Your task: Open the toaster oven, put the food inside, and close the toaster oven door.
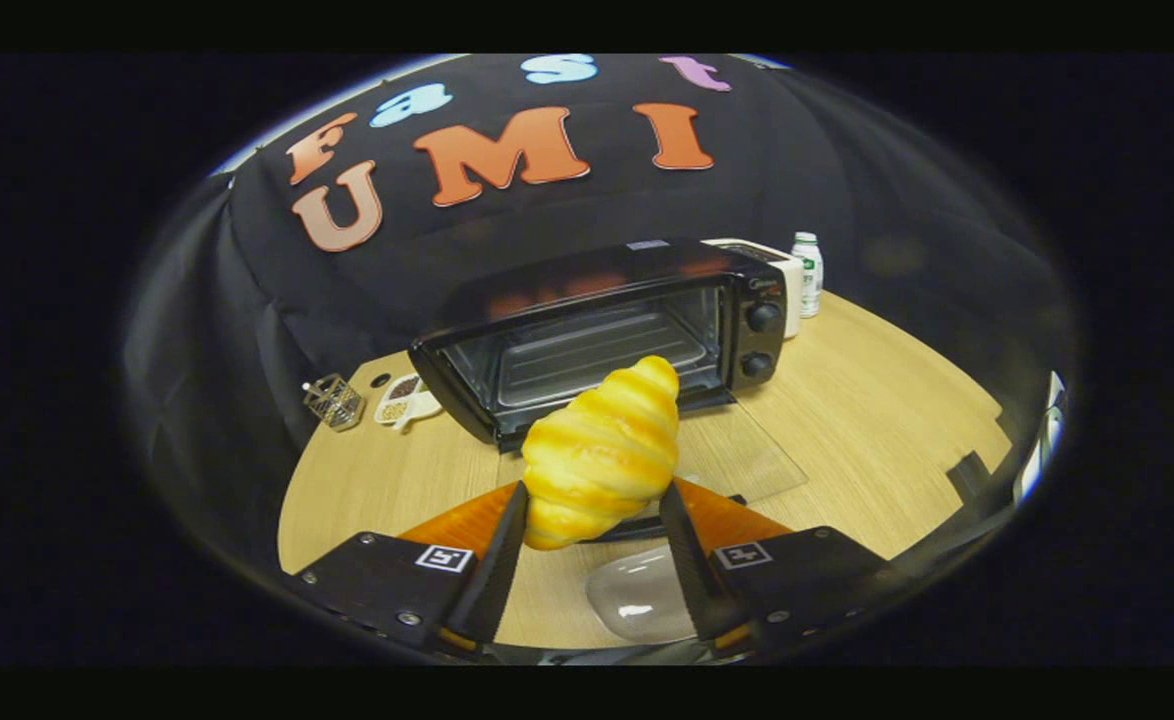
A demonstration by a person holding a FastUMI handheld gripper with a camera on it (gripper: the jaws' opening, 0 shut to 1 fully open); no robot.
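My gripper (592,495) is shut on a golden croissant (599,455), which stands tilted between the two fingers, its tip pointing up toward the oven. Beyond it the black toaster oven (607,330) sits on the wooden table (877,430) with its glass door (737,455) folded down flat toward me. The oven cavity is lit, with a wire rack (597,355) inside. Two knobs (762,318) are on the oven's right panel. The croissant hangs above the lowered door, short of the opening.
A white appliance (782,275) and a small white bottle (807,272) stand right of the oven. Left of the oven are a small wire basket (334,401) and a white dish (405,398) with dark contents. A clear rounded plastic piece (637,600) lies below the fingers.
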